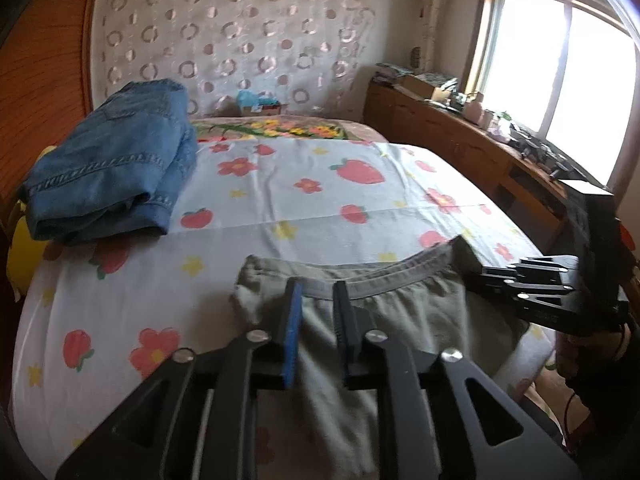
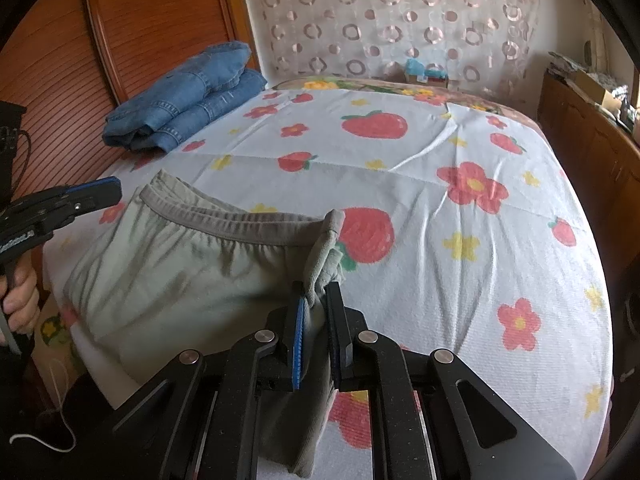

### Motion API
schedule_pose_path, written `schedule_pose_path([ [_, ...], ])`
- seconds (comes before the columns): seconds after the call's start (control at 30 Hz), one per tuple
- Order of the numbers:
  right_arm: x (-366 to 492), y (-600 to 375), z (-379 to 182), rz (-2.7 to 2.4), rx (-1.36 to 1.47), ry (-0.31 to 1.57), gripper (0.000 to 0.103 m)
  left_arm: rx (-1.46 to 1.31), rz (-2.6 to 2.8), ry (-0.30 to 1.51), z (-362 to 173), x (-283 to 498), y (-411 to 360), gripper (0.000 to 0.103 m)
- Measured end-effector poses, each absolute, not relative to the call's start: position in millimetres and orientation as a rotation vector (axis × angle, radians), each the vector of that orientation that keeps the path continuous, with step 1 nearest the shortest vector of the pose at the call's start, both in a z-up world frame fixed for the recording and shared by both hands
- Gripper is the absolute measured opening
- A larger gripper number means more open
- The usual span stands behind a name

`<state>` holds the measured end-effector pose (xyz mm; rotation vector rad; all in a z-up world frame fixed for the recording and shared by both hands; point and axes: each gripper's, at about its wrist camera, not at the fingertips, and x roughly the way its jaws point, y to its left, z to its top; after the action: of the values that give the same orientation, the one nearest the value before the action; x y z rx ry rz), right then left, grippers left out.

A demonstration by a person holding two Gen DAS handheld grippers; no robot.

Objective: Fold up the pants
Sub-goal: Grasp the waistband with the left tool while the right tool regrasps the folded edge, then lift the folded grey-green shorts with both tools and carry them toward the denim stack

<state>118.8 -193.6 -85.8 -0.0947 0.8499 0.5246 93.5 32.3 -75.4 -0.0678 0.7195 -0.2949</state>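
1. A pair of grey-green pants (image 2: 168,264), of soft matte knit with a ribbed, gathered elastic waistband (image 2: 240,224), is spread over the near part of the bed, the waistband facing the headboard
2. The bed is covered by a white textured sheet (image 2: 420,184) printed with red strawberries, pink flowers and small yellow blossoms; creases are seen running across it
3. The right gripper (image 2: 318,332), black metal with a blue ribbed pad on one finger, is clamped on a bunched fold at the right edge of the pants, the cloth being pinched and pulled up between the pads
4. The left gripper (image 1: 318,336) is held over the left part of the waistband; its jaws are parted narrowly, and the cloth is seen lying in the gap without being pressed by the pads
5. A hand (image 2: 20,300) is seen wrapped round the left gripper's handle
6. Folded blue denim jeans (image 1: 116,168), thick and stitched at the seams, are stacked at the far left corner of the bed, well apart from the pants
7. A wooden slatted panel (image 2: 160,20) is seen behind the jeans
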Motion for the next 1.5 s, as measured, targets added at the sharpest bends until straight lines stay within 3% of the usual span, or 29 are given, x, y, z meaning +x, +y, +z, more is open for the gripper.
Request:
schedule_pose_path([
  [0.07,118.7,-193.8,-85.0,0.525,-0.095,0.849,0.008,-0.052,-0.269,0.728,-79.1,97.5,35.0,0.033],
  [0.2,118.7,-193.2,-85.6,0.526,-0.092,0.848,0.008,-0.056,-0.272,0.768,-89.6,107.2,39.6,0.041],
  [0.67,118.2,-193.9,-85.9,0.527,-0.103,0.847,0.008,-0.042,-0.249,0.859,-108.6,126.1,37.7,0.046],
  [0.73,118.2,-192.9,-86.2,0.531,-0.111,0.843,0.007,-0.043,-0.251,0.863,-108.0,126.1,37.7,0.044],
  [0.8,117.6,-191.8,-85.5,0.539,-0.111,0.840,0.006,-0.054,-0.288,0.860,-107.2,124.5,36.9,0.019],
  [0.9,116.4,-191.8,-83.9,0.547,-0.096,0.827,0.005,-0.056,-0.303,0.847,-106.7,120.2,34.9,0.011],
  [1.5,95.3,-194.2,-21.0,0.577,-0.058,0.632,0.005,-0.081,-0.329,0.592,-24.2,74.6,29.6,0.010],
])
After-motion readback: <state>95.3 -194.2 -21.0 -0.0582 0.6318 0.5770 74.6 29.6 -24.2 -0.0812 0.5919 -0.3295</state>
